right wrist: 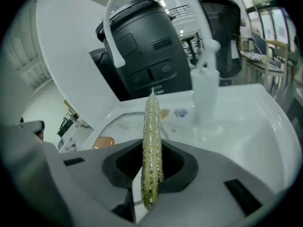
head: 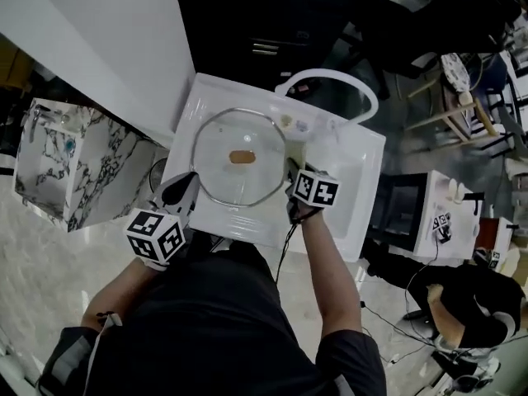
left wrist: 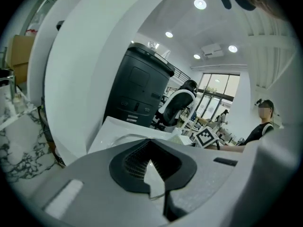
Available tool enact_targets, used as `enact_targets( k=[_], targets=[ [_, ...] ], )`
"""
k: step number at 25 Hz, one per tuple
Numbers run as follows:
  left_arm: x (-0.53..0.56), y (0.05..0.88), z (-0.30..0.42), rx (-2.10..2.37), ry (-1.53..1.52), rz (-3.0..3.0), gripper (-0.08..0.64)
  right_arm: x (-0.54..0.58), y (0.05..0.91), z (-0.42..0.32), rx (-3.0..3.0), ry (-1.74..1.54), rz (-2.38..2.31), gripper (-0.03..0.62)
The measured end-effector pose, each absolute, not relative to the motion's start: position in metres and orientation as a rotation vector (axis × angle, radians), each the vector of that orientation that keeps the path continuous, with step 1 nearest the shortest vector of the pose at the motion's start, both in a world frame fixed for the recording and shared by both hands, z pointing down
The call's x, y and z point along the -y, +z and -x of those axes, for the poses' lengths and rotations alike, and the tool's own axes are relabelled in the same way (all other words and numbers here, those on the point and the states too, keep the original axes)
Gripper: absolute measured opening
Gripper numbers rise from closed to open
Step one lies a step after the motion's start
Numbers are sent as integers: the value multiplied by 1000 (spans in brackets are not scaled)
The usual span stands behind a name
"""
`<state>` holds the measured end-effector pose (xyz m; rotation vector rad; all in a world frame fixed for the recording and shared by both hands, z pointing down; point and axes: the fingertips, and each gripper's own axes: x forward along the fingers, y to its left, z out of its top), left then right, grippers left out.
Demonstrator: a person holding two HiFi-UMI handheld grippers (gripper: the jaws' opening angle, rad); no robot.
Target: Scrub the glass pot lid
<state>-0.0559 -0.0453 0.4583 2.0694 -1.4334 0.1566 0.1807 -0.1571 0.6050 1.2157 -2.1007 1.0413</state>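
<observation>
Meanwhile, left claw [left wrist: 152,171] tight on lid [head: 223,151], right claw [right wrist: 150,176] on scrubber [right wrist: 152,131], faucet [right wrist: 206,86] beyond.

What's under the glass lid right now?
Only the white sink shows through the glass pot lid; its brown knob covers a small patch at the centre, so that spot can't be seen.

One lid [head: 223,139] with one knob [head: 241,157], one sink [head: 351,196], one faucet [head: 367,97], one scrubber [right wrist: 152,150] and two grippers [head: 185,186] [head: 292,176]. On the ledge by the faucet lie what look like two small bits [head: 286,122] [head: 302,125], too blurred to name.
</observation>
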Motion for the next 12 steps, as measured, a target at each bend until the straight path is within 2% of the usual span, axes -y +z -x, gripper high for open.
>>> enact_targets(
  k=[8,12],
  targets=[
    [9,470,139,1631,62,-1858,0,243,599,-72,2016,607,-862,66],
    [-3,475,161,1678,48,-1795,0,245,614,-32,1908,341,-665,66]
  ],
)
